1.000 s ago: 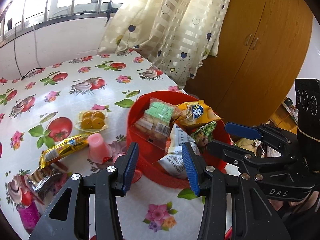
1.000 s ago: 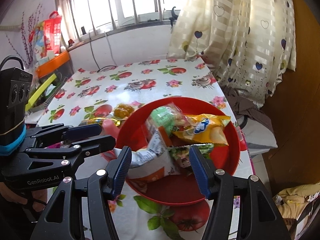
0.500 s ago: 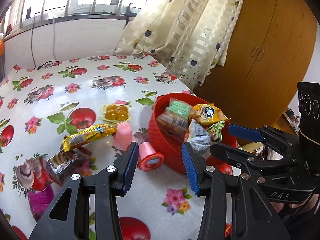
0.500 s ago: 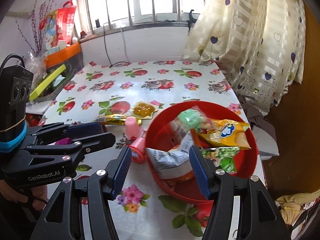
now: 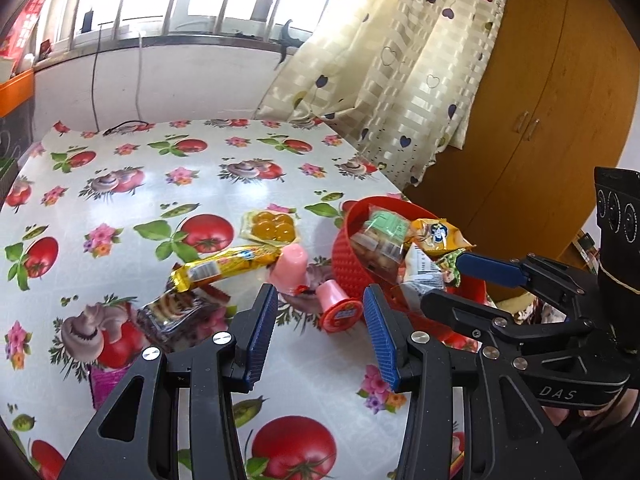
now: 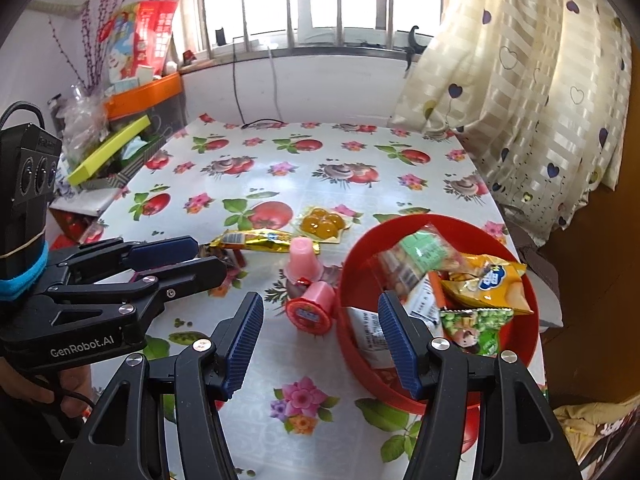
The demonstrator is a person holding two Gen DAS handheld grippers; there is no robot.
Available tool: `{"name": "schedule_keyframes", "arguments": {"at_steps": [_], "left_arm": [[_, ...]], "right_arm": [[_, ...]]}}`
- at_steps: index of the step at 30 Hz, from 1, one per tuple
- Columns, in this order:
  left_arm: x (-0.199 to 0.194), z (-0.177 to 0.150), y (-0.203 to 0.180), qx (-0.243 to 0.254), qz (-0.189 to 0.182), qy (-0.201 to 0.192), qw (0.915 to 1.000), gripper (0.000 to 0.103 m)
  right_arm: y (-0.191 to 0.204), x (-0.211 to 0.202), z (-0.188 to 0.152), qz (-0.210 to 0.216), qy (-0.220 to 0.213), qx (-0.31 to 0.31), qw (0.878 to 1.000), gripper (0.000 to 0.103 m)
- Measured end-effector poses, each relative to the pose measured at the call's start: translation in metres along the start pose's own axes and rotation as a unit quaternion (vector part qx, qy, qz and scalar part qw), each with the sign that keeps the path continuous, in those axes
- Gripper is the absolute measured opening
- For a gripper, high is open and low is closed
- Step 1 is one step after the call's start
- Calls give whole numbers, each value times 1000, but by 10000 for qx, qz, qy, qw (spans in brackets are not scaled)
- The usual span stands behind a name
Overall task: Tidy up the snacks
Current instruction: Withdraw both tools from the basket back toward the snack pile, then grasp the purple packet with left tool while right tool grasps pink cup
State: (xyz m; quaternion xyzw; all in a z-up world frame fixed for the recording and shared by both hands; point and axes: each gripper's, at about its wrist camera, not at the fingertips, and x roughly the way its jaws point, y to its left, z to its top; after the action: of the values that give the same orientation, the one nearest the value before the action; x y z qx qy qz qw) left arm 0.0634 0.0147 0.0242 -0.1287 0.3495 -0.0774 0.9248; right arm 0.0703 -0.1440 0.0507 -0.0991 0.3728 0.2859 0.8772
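Note:
A red bowl (image 6: 516, 248) near the table's right edge holds several snack packets, among them a green-labelled pack (image 6: 420, 252) and a yellow chip bag (image 6: 488, 284). Left of it lie a tipped jelly cup with a red lid (image 6: 314, 308), a pink jelly cup (image 6: 304, 260), a yellow bar (image 6: 256, 240) and a yellow jelly pack (image 6: 320, 220). A cookie packet (image 5: 176, 312) lies nearer the front. My right gripper (image 6: 320, 344) hangs open over the tipped cup (image 5: 336, 312). My left gripper (image 5: 322, 336) is open too, just short of that cup and the bowl (image 5: 352, 256). Neither holds anything.
The flowered tablecloth (image 6: 280, 160) stretches to the window wall. Boxes, an orange tray (image 6: 144, 96) and a red bag (image 6: 148, 36) crowd the left side. A curtain (image 6: 520, 100) and a wooden wardrobe (image 5: 540, 120) stand right of the table. A magenta packet (image 5: 104, 380) lies front left.
Both grippers have drawn back from the bowl, which now sits farther off and to the right. More of the table and the loose snacks has come into view. Jaws unchanged.

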Motion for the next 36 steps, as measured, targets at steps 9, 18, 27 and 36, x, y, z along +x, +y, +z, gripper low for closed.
{"name": "schedule_keyframes", "arguments": {"at_steps": [9,18,27,36], "left_arm": [[-5,-5,17,-196,161,70,9997,46],[-10,-12,36,-322,358,119,9988,46],[-23,-26,68,-531,661,129,9963,46],[-34,-38,105,-831,1155,150,9897,46]], "right_arm": [[11,4,2,96,28,-100,9999,58],[21,14,2,267,108,-216,9994,59],[22,28,0,555,280,-167,9979,60],[29,41,2,687,366,-231,9967,60]]}}
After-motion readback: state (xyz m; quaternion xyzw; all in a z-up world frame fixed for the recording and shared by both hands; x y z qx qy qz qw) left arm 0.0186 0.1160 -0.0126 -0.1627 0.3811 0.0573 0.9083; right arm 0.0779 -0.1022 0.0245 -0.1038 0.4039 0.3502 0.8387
